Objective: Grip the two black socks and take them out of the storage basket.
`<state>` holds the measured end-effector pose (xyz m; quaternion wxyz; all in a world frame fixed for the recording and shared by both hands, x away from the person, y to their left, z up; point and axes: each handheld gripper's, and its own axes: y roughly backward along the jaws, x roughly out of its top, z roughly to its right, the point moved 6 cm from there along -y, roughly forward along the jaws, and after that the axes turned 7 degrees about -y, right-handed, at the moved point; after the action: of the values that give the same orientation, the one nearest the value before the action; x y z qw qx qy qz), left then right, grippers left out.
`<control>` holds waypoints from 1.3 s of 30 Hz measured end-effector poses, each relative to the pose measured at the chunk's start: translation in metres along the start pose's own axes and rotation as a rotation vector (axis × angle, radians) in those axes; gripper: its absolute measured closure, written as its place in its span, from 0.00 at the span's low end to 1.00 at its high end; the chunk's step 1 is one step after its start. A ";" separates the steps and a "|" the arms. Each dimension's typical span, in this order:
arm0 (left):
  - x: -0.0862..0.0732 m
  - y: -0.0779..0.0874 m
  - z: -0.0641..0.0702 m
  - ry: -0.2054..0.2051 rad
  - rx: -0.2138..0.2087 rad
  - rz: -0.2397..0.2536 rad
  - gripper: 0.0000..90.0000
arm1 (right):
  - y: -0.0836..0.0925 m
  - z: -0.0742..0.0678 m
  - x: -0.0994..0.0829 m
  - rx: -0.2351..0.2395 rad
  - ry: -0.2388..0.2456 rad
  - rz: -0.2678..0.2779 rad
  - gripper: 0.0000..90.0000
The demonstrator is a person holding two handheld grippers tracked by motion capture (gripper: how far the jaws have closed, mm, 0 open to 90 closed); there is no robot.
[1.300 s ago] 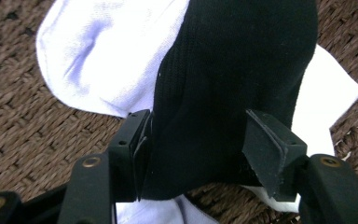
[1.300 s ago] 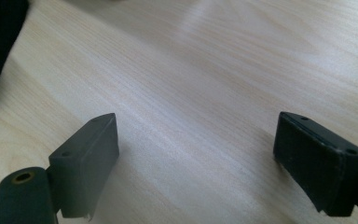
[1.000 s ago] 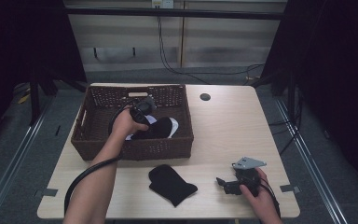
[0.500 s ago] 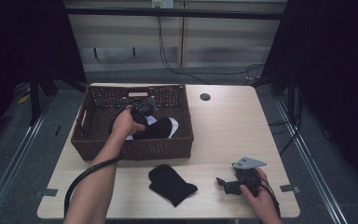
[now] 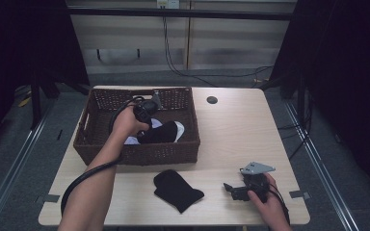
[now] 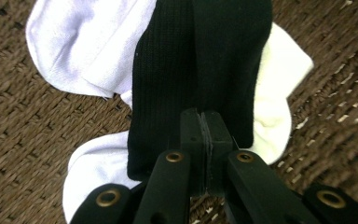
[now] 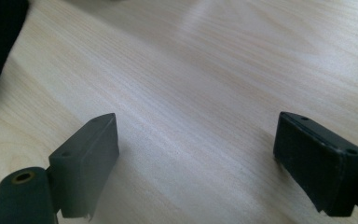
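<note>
The left gripper has its two black jaws pressed together on a fold of the black sock, pinching the cloth near its lower edge; the jaws have just been closing, with that sock between them. In the high view this left gripper hangs inside the wicker basket, the landmark for everything here, with the person's left hand over the basket's middle and a cable looping down from it past the basket's near wall. The held black sock lies in the basket's middle, draped over two white socks, which rest on the woven floor: one spreads out beyond the black sock on one side, the other peeks out on the opposite side towards the basket's right wall. Just outside the basket's near wall, on the wooden table, lies a second black sock, apart from the basket. Farther from the basket, towards the table's near right corner, the right gripper is held low over the bare wood in the right hand, its jaws spread wide with nothing between them.
</note>
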<state>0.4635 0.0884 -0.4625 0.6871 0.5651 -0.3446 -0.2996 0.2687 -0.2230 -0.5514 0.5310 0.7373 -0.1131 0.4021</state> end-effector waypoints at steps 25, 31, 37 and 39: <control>0.002 0.076 0.008 -0.010 0.033 -0.028 0.99 | 0.000 0.000 0.000 0.000 0.002 -0.001 0.15; -0.001 0.092 0.010 -0.019 0.036 -0.041 0.99 | 0.000 0.000 0.000 0.000 0.001 -0.002 0.15; -0.003 0.106 0.016 -0.033 0.022 -0.052 0.99 | 0.000 0.000 0.000 -0.001 0.001 -0.002 0.15; -0.005 0.112 0.017 -0.038 0.027 -0.054 0.99 | 0.000 0.000 0.000 -0.001 0.001 -0.002 0.15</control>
<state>0.4494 0.1025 -0.3512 0.6645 0.5776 -0.3462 -0.3240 0.2686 -0.2232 -0.5514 0.5316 0.7369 -0.1122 0.4021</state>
